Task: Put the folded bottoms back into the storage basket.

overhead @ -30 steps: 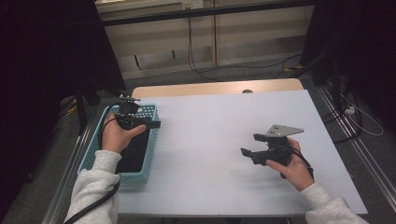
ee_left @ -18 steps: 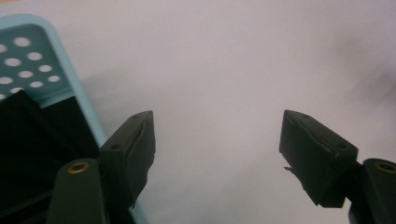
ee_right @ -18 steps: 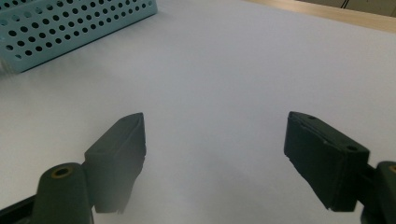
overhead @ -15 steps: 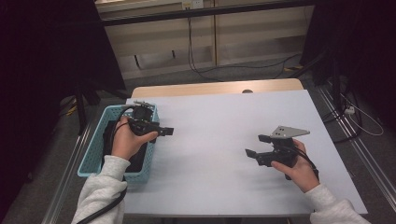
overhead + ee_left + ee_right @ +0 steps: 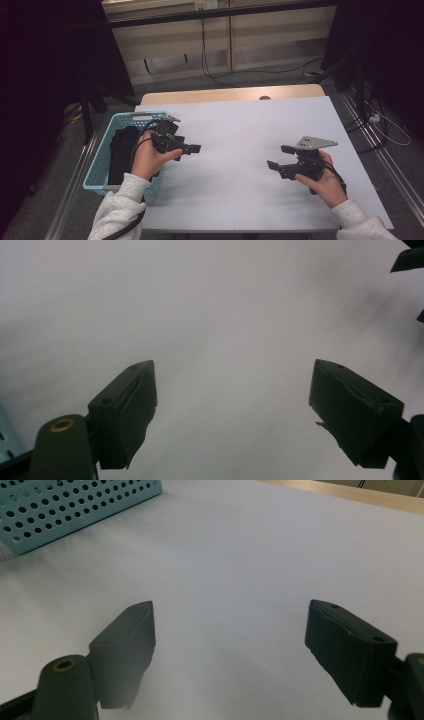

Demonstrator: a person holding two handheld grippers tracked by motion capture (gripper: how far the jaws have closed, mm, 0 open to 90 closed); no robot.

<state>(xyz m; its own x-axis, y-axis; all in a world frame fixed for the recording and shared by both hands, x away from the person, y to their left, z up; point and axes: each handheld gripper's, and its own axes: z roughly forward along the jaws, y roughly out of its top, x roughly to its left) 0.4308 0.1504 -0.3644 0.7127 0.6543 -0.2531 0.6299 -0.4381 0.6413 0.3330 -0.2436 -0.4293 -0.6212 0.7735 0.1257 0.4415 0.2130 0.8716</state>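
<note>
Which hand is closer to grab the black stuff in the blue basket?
Left. The left gripper, jaws just opened wide and empty, sits beside the perforated light-blue plastic basket holding the black cloth-like thing. The right gripper is across the white table.

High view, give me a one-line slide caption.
Left tool open beside the basket holding dark cloth; right tool open over the white table.

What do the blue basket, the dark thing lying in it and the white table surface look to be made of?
Basket: likely moulded plastic, matte light blue; its wall is pierced with even rows of round holes in the right gripper view. Dark item inside: probably soft black fabric, slumped without sheen, though too dark to be sure. Table surface: smooth matte white sheet, perhaps laminate or paper, over a wood-toned top.
</note>
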